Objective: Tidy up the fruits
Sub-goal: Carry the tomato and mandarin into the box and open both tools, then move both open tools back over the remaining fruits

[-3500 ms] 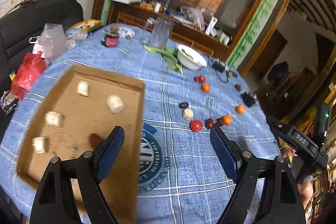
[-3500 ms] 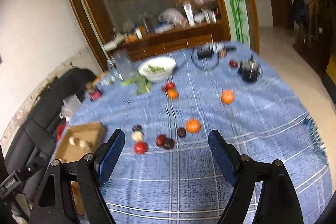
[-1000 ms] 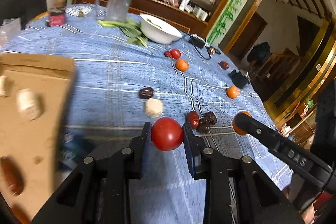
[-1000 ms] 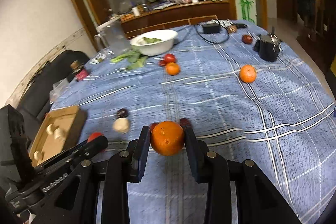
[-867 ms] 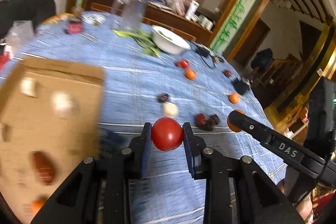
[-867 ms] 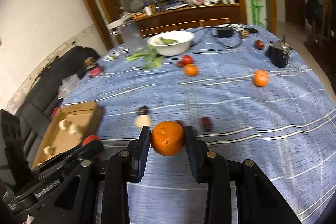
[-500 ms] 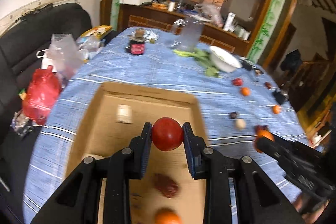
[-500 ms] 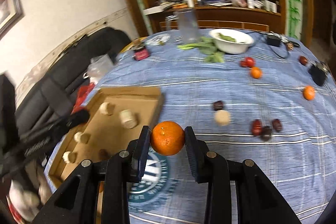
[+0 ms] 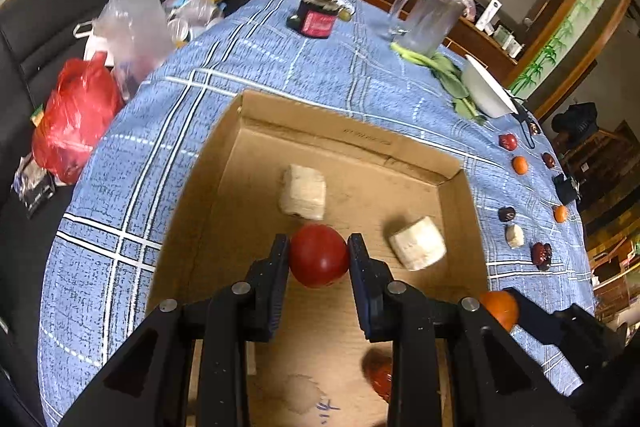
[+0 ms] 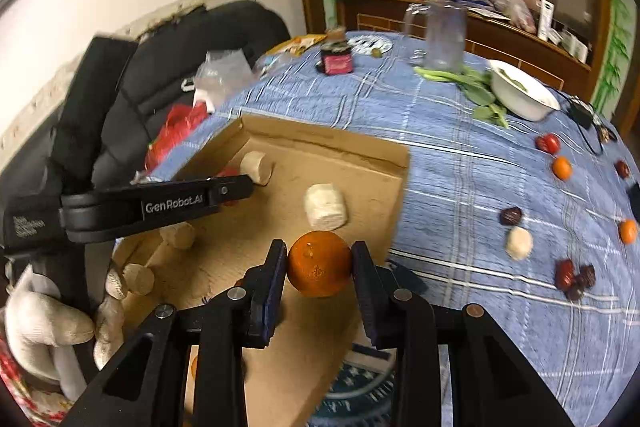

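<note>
My left gripper (image 9: 319, 255) is shut on a red tomato (image 9: 318, 255) and holds it low over the floor of the cardboard box (image 9: 348, 139). My right gripper (image 10: 319, 263) is shut on an orange (image 10: 319, 263) above the box's near right side (image 10: 394, 187). The box holds several pale chunks (image 9: 303, 191) and a dark red fruit (image 9: 378, 373). The left gripper's arm shows in the right wrist view (image 10: 160, 205). Loose fruits lie on the blue cloth to the right: oranges (image 10: 561, 167), dark dates (image 10: 511, 215), a pale ball (image 10: 519, 243), a tomato (image 10: 547, 143).
A white bowl (image 10: 520, 95) with greens, a glass jug (image 10: 444, 39) and a dark jar (image 10: 337, 61) stand at the table's far side. A red bag (image 9: 76, 119) and clear bags lie on the black seat at the left.
Both grippers closed on fruit on the cloth, the left on the tomato and the right on the orange, and carried them left to the box. The left has lowered into it.
</note>
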A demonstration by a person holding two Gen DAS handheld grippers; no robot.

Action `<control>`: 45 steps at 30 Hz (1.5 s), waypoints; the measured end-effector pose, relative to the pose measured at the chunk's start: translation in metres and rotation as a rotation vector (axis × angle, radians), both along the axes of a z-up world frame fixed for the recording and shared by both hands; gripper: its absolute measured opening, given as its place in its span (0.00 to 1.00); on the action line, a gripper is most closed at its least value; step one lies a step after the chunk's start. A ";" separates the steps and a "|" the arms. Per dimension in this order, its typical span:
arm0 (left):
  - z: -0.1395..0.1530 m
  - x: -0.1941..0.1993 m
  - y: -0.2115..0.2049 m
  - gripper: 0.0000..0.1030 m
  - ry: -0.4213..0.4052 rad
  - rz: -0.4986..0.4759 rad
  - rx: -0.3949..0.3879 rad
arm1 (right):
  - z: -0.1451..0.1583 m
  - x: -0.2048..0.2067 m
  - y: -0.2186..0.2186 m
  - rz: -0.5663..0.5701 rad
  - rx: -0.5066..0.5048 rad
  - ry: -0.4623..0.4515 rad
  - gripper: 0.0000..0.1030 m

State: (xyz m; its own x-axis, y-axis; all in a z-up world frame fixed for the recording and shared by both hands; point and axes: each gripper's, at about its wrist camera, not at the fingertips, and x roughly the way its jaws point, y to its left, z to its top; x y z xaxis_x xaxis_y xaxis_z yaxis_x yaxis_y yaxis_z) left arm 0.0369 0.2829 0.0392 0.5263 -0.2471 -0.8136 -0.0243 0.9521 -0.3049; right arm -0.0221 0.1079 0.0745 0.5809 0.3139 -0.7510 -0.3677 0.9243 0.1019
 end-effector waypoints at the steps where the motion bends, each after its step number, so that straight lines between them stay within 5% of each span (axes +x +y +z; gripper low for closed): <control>1: -0.002 0.001 0.003 0.28 0.006 0.006 -0.006 | -0.004 0.003 0.004 0.005 -0.008 0.008 0.35; 9: -0.003 0.006 0.021 0.30 -0.001 0.044 -0.079 | -0.024 0.018 0.012 0.008 -0.017 0.058 0.36; 13: 0.009 -0.001 0.024 0.46 -0.043 0.054 -0.112 | -0.027 0.022 0.009 0.000 0.011 0.078 0.36; 18: 0.034 -0.022 0.025 0.54 -0.114 0.063 -0.130 | -0.018 0.010 -0.002 -0.015 0.067 0.070 0.37; 25: 0.062 -0.070 0.018 0.67 -0.211 0.089 -0.116 | 0.008 -0.035 -0.051 -0.107 0.135 -0.020 0.55; 35: 0.060 -0.130 -0.030 0.69 -0.206 0.049 -0.133 | 0.015 -0.086 -0.142 -0.307 0.249 -0.028 0.55; 45: 0.078 -0.153 -0.080 0.69 -0.247 -0.036 -0.046 | 0.023 -0.117 -0.179 -0.369 0.260 -0.071 0.60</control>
